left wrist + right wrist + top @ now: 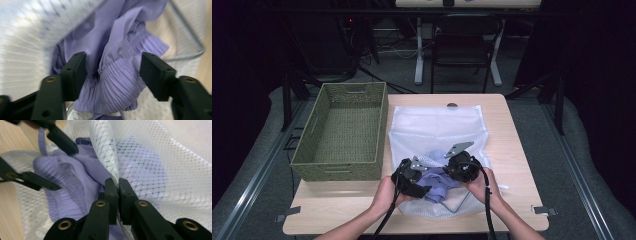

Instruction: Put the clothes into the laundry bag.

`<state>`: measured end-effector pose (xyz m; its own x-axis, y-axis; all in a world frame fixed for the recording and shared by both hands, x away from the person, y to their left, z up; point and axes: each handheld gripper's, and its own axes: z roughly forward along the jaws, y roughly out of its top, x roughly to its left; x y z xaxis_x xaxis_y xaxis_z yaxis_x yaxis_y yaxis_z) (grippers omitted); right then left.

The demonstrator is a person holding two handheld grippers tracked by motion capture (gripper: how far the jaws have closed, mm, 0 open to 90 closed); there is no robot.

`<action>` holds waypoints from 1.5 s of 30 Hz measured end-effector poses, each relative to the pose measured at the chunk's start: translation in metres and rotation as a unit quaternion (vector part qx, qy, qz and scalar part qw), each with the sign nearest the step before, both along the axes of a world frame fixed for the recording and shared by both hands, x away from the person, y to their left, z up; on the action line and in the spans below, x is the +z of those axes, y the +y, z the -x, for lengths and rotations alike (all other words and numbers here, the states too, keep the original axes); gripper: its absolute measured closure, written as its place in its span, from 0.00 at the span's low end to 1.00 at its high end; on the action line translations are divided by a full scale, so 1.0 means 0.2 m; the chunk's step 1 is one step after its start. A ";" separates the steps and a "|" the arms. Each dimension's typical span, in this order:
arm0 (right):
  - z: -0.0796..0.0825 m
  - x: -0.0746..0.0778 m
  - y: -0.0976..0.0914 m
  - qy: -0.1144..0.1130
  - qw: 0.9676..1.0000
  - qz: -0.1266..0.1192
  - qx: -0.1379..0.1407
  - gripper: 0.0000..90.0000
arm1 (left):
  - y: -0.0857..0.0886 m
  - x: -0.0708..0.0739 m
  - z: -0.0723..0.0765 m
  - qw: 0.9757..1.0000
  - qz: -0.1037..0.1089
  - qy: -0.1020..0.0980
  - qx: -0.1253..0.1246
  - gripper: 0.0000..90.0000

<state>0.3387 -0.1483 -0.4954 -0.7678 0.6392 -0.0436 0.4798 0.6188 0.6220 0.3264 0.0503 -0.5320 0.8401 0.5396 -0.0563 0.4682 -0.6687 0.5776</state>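
Purple garment half inside mesh bag; basket empty.

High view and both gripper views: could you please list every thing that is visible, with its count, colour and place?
mesh laundry bag: one, white, flat on the table, right of the basket
garment: one, lilac, at the bag's near opening, partly under the mesh
woven basket: one, olive green, on the table's left part
table: one, light wood, centre
chair: one, black, on the floor beyond the table
left claw: one, black, jaws apart around the garment's gathered band
right claw: one, black, shut on the bag's mesh edge
person's hands: two, at the table's near edge
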 end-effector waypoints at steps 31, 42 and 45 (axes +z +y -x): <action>0.01 0.00 0.01 0.004 1.000 -0.003 0.000 0.97 | -0.04 -0.01 -0.10 0.999 0.036 -0.017 0.035 0.61; 0.01 0.01 0.00 0.002 1.000 -0.004 -0.001 0.97 | 0.01 0.02 -0.01 0.999 0.027 -0.011 0.015 0.50; 0.00 0.00 0.00 0.003 1.000 -0.001 0.001 0.97 | -0.01 -0.03 -0.03 1.000 0.020 0.001 0.011 0.62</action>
